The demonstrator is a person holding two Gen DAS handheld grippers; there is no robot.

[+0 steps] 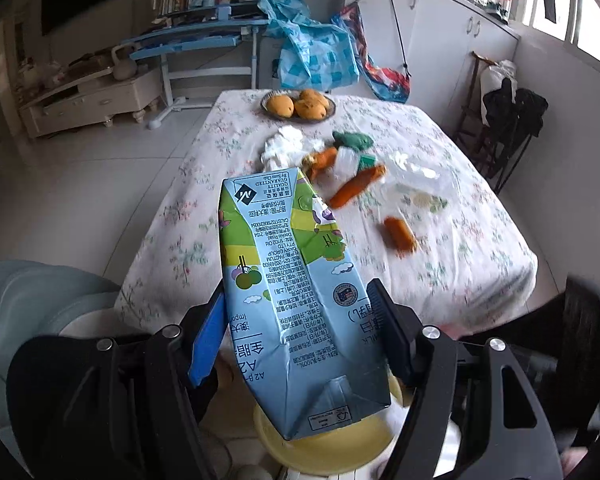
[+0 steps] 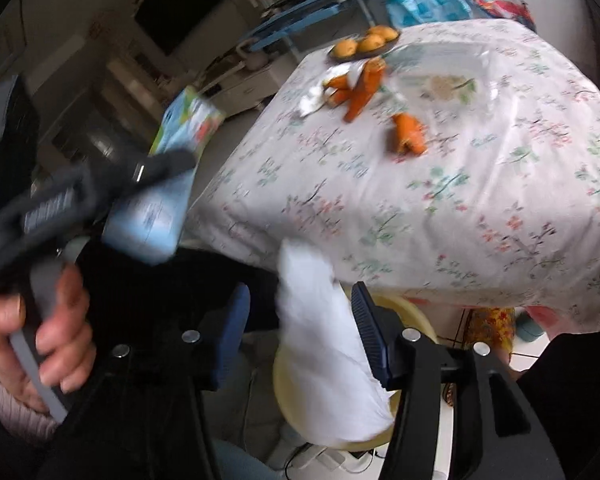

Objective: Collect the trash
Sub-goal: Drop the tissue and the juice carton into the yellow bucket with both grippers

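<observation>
Two pieces of trash are at the drop-off: the left gripper (image 1: 300, 336) clamps a milk carton (image 1: 296, 300) above the yellow bin (image 1: 328, 452), while the right gripper (image 2: 300, 336), jaws parted, lets a white tissue (image 2: 324, 352) fall binward, so the carton's release should come next.

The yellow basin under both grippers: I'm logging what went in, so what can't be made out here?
- Yellow plastic basin, left wrist view: inside hidden by the blue milk carton.
- Same basin, right wrist view: covered by the blurred white tissue wad.
- Clear plastic wrapper on the floral tablecloth: outline too faint.
</observation>
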